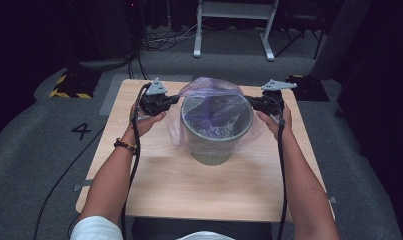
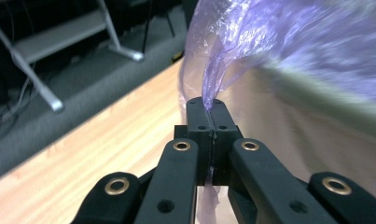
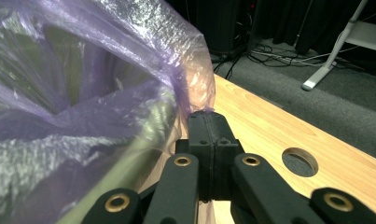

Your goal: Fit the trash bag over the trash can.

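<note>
A grey-green bin point(image 1: 212, 150) stands in the middle of the wooden table point(image 1: 164, 185). A thin purple plastic bag point(image 1: 214, 107) lines it and drapes over its rim. At the bin's left side my left gripper point(image 1: 175, 99) is shut on the bag's edge; in the left gripper view its jaws meet on a pinched fold of the bag point(image 2: 213, 79). My right gripper point(image 1: 250, 101) sits at the bin's right side, shut on the opposite edge of the bag point(image 3: 195, 93). Both hold the film near rim height.
A white metal stand point(image 1: 234, 20) with cables around it is on the floor beyond the table. The table has a round hole point(image 3: 299, 161) near my right gripper. Dark curtains surround the area, and a yellow-black striped mat point(image 1: 69, 86) lies at the left.
</note>
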A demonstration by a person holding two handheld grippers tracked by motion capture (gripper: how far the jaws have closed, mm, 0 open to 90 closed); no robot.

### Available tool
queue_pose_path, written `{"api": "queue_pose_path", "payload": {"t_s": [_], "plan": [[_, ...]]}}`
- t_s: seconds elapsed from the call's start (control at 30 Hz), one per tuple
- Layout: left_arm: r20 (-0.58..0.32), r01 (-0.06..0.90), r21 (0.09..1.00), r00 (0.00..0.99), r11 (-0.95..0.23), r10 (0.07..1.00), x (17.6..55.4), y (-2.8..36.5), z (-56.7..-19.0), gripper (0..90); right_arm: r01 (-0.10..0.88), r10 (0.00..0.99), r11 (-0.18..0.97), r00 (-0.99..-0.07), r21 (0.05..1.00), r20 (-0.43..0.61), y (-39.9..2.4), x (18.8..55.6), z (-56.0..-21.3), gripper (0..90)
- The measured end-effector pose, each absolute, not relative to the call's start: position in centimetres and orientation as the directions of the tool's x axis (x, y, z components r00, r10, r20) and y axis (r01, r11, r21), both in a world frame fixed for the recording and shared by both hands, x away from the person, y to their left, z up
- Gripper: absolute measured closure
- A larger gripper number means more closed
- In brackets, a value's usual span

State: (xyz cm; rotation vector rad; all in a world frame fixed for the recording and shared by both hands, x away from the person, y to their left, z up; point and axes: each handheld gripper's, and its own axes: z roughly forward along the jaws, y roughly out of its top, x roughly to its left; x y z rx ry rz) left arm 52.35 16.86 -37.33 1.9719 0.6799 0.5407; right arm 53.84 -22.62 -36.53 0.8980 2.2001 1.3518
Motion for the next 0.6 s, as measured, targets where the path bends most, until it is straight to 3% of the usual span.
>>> {"api": "queue_pose_path", "payload": {"t_s": [0.1,0.6], "plan": [[0.071,0.303,0.851,0.743,-0.429,0.666,53.5,15.8,-38.7,90.0,0.321,0.702,0.321,-0.712,0.891,0.004,-22.6,53.8,-36.9,90.0],[0.034,0.37,0.771,0.788,-0.518,0.615,53.7,13.4,-42.0,90.0,0.352,0.675,0.326,-0.737,0.878,0.045,-22.6,53.5,-38.6,89.8]]}}
